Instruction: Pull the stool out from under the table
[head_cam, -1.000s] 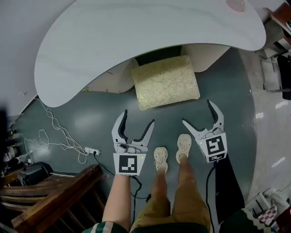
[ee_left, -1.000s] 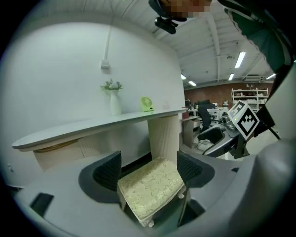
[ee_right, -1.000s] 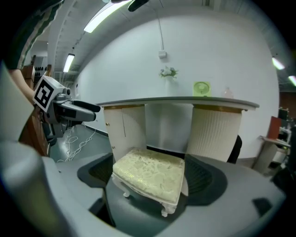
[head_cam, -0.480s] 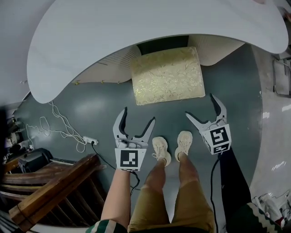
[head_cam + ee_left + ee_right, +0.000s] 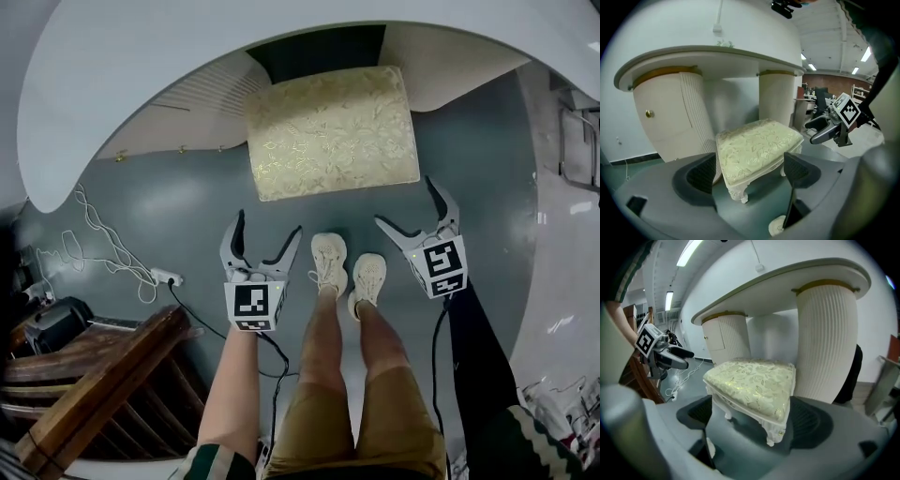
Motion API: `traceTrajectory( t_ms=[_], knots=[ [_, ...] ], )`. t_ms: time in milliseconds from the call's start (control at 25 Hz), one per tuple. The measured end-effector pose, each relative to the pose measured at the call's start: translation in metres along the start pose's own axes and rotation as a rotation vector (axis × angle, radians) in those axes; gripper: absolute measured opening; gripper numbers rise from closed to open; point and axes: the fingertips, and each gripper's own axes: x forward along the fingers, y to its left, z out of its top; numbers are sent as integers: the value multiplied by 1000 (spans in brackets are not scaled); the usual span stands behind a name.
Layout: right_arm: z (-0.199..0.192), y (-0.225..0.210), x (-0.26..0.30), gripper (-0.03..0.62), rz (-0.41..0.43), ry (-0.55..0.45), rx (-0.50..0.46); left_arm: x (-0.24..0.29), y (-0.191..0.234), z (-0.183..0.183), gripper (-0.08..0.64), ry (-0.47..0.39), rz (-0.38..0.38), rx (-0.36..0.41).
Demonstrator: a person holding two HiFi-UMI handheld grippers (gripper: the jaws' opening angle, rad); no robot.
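Head view: brocade stool (image 5: pixel 330 131) at 12 o'clock of feet (image 5: pixel 328 262), mostly clear of table (image 5: pixel 112 84), rear edge at its rim. L gripper (image 5: pixel 267 225) at stool's 7 o'clock, R gripper (image 5: pixel 404 202) at 5, both w/ fingers spread, empty, not touching. Fits pre-pull reach or post-pull release.

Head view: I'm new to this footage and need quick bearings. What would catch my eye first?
The cream-and-gold brocade stool stands out at top centre on the grey floor, at the edge of the curved white table. Below it, the left gripper and right gripper hang open and empty, one either side of the person's shoes.
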Motion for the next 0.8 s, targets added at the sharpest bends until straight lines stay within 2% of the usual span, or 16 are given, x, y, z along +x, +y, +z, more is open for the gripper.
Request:
traceTrajectory(
  t_ms=[200, 520, 800],
  knots=[
    [-30, -16, 21, 569, -26, 34, -3, 31, 7, -42, 446, 32, -19, -46],
    [-54, -36, 52, 577, -70, 51, -40, 80, 20, -85, 455, 59, -49, -46],
    [-67, -48, 83, 577, -81, 68, -56, 112, 28, -105, 462, 103, -83, 4]
  ],
)
